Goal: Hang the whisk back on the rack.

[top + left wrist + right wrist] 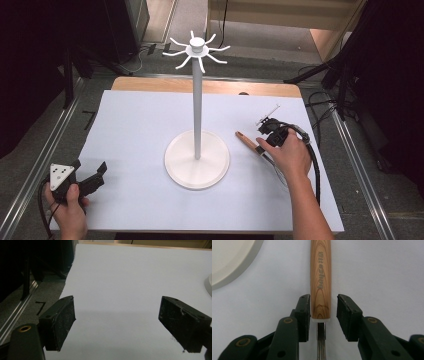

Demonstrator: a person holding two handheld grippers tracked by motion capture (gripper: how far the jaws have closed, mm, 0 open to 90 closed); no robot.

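Note:
A whisk with a wooden handle (320, 277) lies on the white sheet (135, 130), its metal wires (321, 347) running back under my right gripper (323, 312). The jaws straddle the handle's lower end; the left pad sits against the wood, while a narrow gap remains at the right pad. In the high view the handle (246, 141) pokes out from under the person's right hand (289, 156), to the right of the stand. My left gripper (92, 177) rests at the sheet's near left corner, its jaws (117, 322) wide apart with nothing between them.
A tall white stand with a round base (197, 160) and hooked arms at its top (197, 49) occupies the table's middle. Its base rim (229, 262) lies just beyond the handle's far end. Metal rails (45, 150) and dark tripod legs flank the table.

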